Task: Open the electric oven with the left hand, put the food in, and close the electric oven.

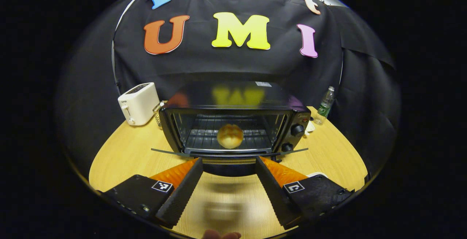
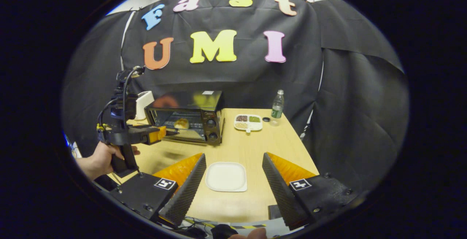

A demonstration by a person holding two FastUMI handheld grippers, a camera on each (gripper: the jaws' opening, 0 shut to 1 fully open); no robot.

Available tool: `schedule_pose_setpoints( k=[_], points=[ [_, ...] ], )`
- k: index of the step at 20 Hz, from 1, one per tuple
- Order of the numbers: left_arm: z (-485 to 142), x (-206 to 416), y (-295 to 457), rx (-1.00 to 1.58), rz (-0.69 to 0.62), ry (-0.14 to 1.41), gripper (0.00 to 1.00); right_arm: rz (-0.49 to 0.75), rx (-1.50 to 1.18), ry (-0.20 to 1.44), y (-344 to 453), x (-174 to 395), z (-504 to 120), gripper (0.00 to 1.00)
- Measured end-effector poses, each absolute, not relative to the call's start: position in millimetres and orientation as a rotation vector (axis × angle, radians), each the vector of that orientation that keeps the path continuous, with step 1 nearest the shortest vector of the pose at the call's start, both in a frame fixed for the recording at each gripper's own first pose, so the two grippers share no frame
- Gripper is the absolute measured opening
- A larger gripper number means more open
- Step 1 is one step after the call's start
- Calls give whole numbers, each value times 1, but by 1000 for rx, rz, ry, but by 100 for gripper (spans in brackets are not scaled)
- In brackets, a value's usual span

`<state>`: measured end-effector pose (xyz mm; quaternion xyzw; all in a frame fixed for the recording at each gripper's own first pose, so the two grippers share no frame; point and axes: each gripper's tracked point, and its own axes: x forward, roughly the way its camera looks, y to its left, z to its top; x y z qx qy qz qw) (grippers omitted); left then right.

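The left gripper, fingers spread and empty, faces the lowered glass door of the black electric oven, where a round golden bun sits on the wire rack, while the right gripper, also spread, hovers over an empty white square plate on the light wooden table.

Left gripper wide open, nothing between fingers, just in front of oven door. Oven on table, door down flat. Round bun sits on rack inside. White toaster left of oven. Water bottle right, near wall.
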<state>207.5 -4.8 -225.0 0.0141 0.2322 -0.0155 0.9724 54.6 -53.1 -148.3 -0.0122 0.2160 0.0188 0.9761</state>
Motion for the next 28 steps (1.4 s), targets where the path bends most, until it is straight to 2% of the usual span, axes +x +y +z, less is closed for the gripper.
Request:
schedule_pose_setpoints(
  k=[6,9,13,19,23,28],
  points=[
    [-179,231,-14,38,-40,356,94,69,1,399,-65,74,-138,100],
    [-174,216,-9,20,-1,352,94,115,9,384,-62,81,-137,100],
    [-209,180,-13,-6,24,415,94,154,23,406,-61,87,-150,100],
    [-269,192,-14,-35,40,531,94,146,-6,452,-79,86,-164,100],
    [-266,213,-8,-4,50,511,94,149,-9,464,-84,90,-167,100],
    [-230,238,-14,10,29,433,94,167,8,443,-81,101,-159,100]
  ],
)
